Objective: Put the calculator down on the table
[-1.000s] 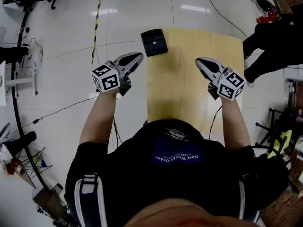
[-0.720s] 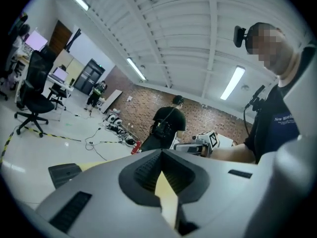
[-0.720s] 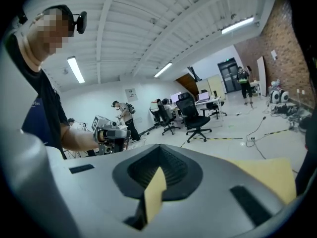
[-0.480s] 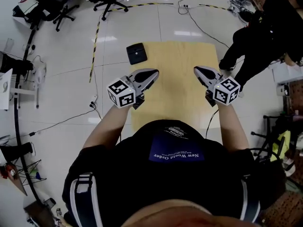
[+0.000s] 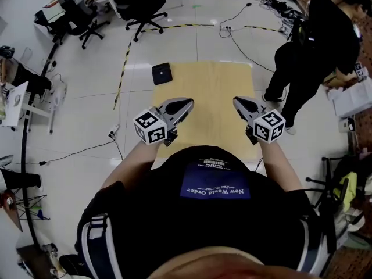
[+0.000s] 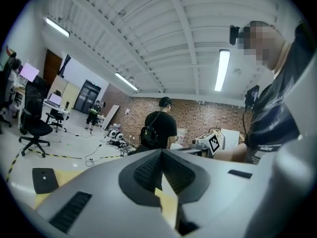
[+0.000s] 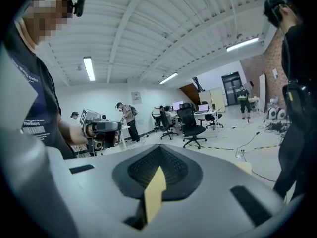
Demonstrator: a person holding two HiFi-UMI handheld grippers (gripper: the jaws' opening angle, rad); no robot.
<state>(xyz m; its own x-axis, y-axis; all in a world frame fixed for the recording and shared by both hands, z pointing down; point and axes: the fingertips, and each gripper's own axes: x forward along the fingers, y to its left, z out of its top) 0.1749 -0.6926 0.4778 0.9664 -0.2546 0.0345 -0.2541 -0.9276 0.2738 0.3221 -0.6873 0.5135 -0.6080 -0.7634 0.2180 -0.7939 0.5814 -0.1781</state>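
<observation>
The calculator (image 5: 161, 73), a flat black slab, lies on the far left corner of the light wooden table (image 5: 215, 86), partly over its edge; it also shows low at the left in the left gripper view (image 6: 44, 178). My left gripper (image 5: 187, 103) hangs shut and empty above the table's near left part, well short of the calculator. My right gripper (image 5: 237, 101) is held level with it over the near right part, shut with nothing held. In each gripper view the jaws meet at the tip (image 6: 162, 155) (image 7: 158, 155), and only the table's wood shows through the slit.
A person in black (image 5: 314, 51) stands by the table's right side. Office chairs (image 5: 139, 7) and desks stand at the back left. Cables and a yellow-black tape line (image 5: 125, 63) run over the white floor. A stand (image 5: 23, 92) is at the far left.
Both grippers have risen and drawn back toward the body. The table and calculator now look smaller and farther below. The calculator lies where it lay.
</observation>
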